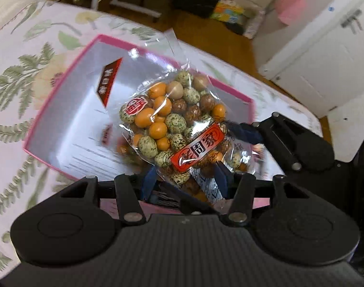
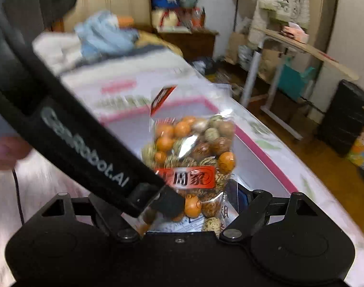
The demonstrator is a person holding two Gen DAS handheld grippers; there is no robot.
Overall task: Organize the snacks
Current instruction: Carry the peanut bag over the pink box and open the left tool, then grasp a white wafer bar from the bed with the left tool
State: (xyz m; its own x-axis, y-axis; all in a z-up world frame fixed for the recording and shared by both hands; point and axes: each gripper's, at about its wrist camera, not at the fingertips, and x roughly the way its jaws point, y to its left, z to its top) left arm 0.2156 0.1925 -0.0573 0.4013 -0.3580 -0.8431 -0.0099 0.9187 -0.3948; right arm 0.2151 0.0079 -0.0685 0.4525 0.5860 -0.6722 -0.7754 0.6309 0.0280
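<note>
A clear bag of orange, green-speckled and brown coated nuts (image 1: pixel 172 122) with a red label hangs tilted above an open pink box (image 1: pixel 50 165). My left gripper (image 1: pixel 185 179) is shut on the bag's lower end, a blue pad on each side. A finger (image 1: pixel 247 132) of the right gripper presses the bag's right edge. In the right wrist view the bag (image 2: pixel 196 148) sits between the fingers of my right gripper (image 2: pixel 196 201), shut across its width. The left gripper's black finger (image 2: pixel 168 204) crosses in front and hides the right gripper's left finger. The box rim (image 2: pixel 260 153) lies below.
The box rests on a floral cloth (image 1: pixel 26 71). Printed paper lines its bottom. Beyond are wooden floor, white cupboard doors (image 1: pixel 325 47), a white desk frame (image 2: pixel 253 71), a black case (image 2: pixel 344 119) and piled clothes (image 2: pixel 103 38). A blurred hand (image 2: pixel 4 153) shows at the left.
</note>
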